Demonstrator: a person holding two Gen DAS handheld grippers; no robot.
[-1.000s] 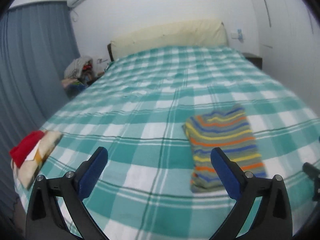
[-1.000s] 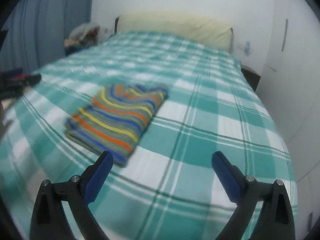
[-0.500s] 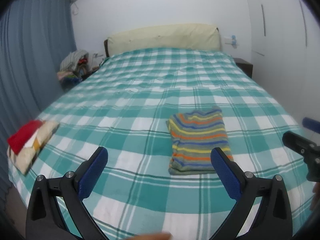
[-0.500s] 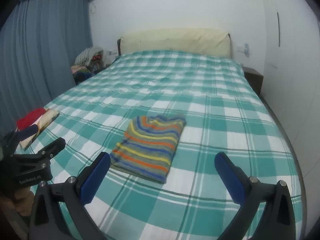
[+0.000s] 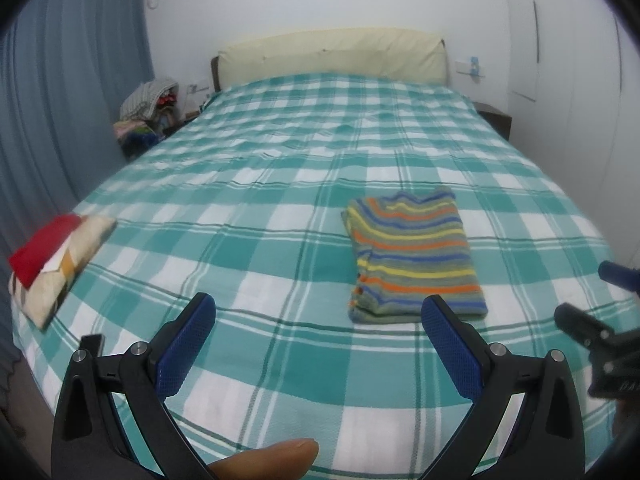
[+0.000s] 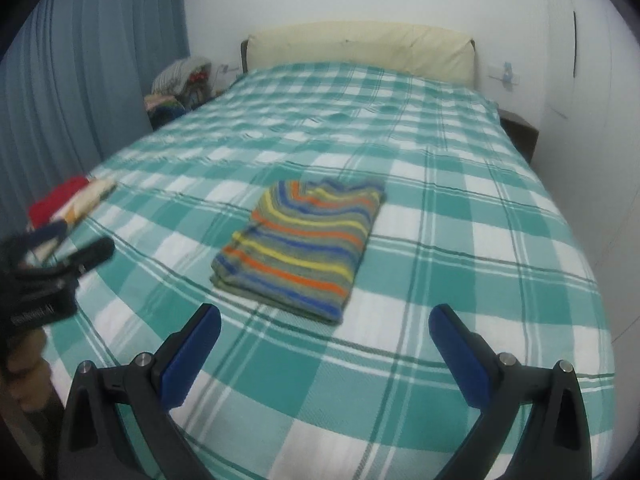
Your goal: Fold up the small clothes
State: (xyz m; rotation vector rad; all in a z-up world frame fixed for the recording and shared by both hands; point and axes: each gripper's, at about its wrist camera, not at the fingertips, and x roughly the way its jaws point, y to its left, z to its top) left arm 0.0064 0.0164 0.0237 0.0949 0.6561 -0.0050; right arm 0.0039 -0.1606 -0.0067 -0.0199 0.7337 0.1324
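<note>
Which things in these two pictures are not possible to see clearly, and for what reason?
- Striped garment: folded, so its type and inner layers are hidden in both views.
- Red and cream stack: left wrist view cuts its near end at the bed edge; the right wrist view blurs it behind the left gripper.
- Pile beside the bed: too small and far to identify items.
- Right gripper: cut by the frame edge in the left wrist view.

Both views look from above the foot of the bed [image 5: 280, 184] toward the headboard [image 5: 332, 52], tilted slightly down. The left wrist view rides behind the left gripper [image 5: 316, 340], offset left — the striped garment [image 5: 412, 256] lies ahead and right of it. The right wrist view sits behind the right gripper [image 6: 324, 344] — the same garment lies ahead and slightly left. Both share bed, headboard and curtain [image 6: 80, 72].
</note>
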